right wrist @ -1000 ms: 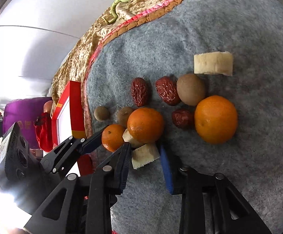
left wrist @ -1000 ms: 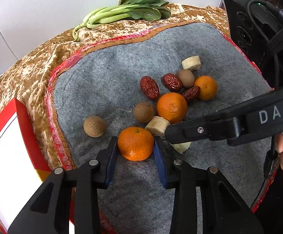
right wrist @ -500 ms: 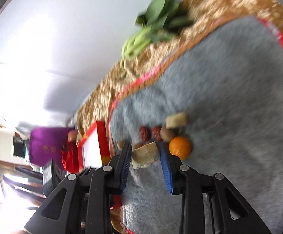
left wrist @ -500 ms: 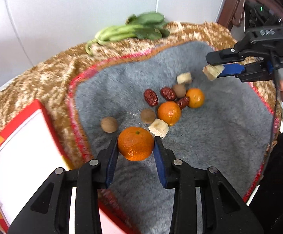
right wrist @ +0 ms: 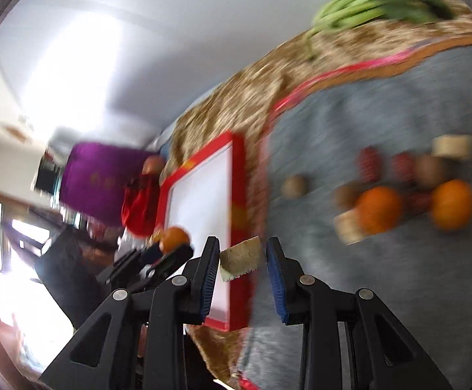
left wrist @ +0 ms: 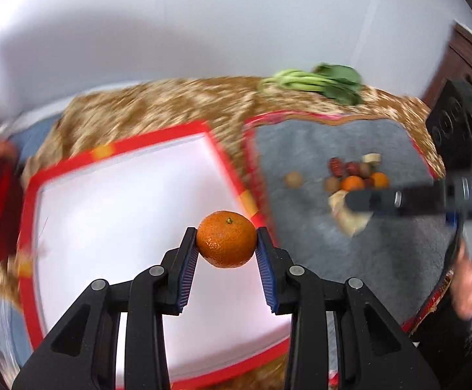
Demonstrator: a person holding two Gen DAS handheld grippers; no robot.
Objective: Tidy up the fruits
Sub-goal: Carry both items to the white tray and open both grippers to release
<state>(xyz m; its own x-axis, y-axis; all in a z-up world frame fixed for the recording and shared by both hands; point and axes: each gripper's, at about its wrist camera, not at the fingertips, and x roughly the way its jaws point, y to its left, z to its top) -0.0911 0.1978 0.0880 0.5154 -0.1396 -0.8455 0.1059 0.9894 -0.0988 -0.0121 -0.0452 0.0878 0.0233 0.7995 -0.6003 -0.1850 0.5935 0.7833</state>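
Mandarin (left wrist: 226, 239) sits pinched between the pads of my left gripper (left wrist: 227, 243), held in the air above the white tray (left wrist: 112, 201) near its red right rim. My right gripper (right wrist: 242, 256) clamps a pale banana chunk (right wrist: 241, 257) over the grey mat (right wrist: 382, 276), just right of the tray. I see the other fruits (right wrist: 398, 188) lying in a blurred cluster on the mat, well right of the tray, and greens (left wrist: 317, 81) on the gold cloth (left wrist: 158, 107) beyond the tray.
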